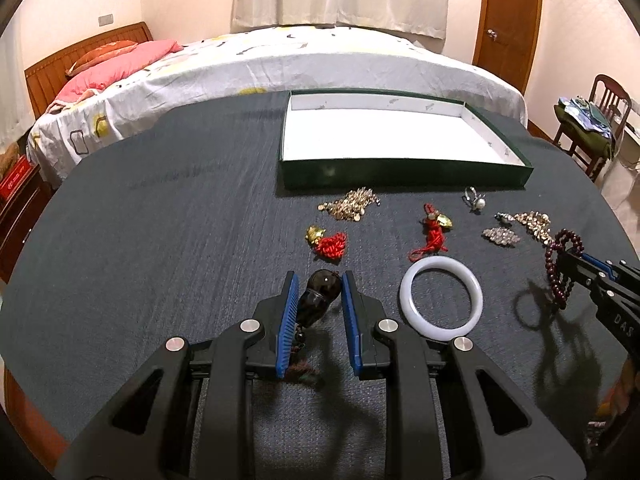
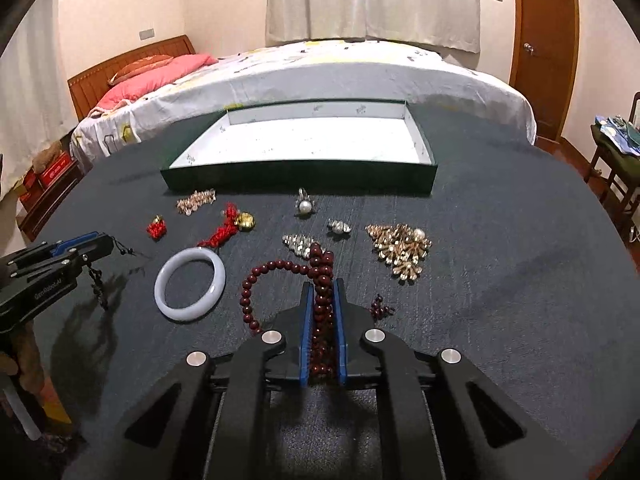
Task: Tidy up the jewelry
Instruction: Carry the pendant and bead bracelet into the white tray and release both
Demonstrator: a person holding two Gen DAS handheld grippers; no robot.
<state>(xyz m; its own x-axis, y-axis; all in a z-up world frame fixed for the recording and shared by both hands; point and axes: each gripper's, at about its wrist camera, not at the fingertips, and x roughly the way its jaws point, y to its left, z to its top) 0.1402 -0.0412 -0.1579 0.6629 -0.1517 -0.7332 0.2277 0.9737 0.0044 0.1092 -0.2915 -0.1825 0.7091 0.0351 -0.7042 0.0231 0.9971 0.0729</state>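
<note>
left gripper [image 1: 318,286]: jaws partly closed around a dark pendant [image 1: 318,298]; the blue pads look like they touch it, but I can't tell how firm the hold is. A dark cord with a tassel trails below it.
right gripper [image 2: 322,296]: clamped on a dark red bead string [image 2: 320,280], with a loop of beads hanging out to its left.
box [image 2: 300,178]: shallow, green walls, white inside, nothing in it yet, at the far side of the tabletop [image 1: 160,220].
loose stuff: everything else sits on the tabletop in front of the box: a white bangle [image 1: 440,300] well in front, two red knot charms [image 1: 330,242], gold clusters [image 1: 352,204], a pearl ring [image 1: 474,200] just by the box's front wall, and some sparkly brooches [image 1: 502,236].
step: looks like the pick-up stage, both grippers loaded and raised off the tabletop, judging by the shadows.
next: I'd guess both carry forward over the front wall and let go inside the box, beads lowered slowly so the loop doesn't snag the wall.
</note>
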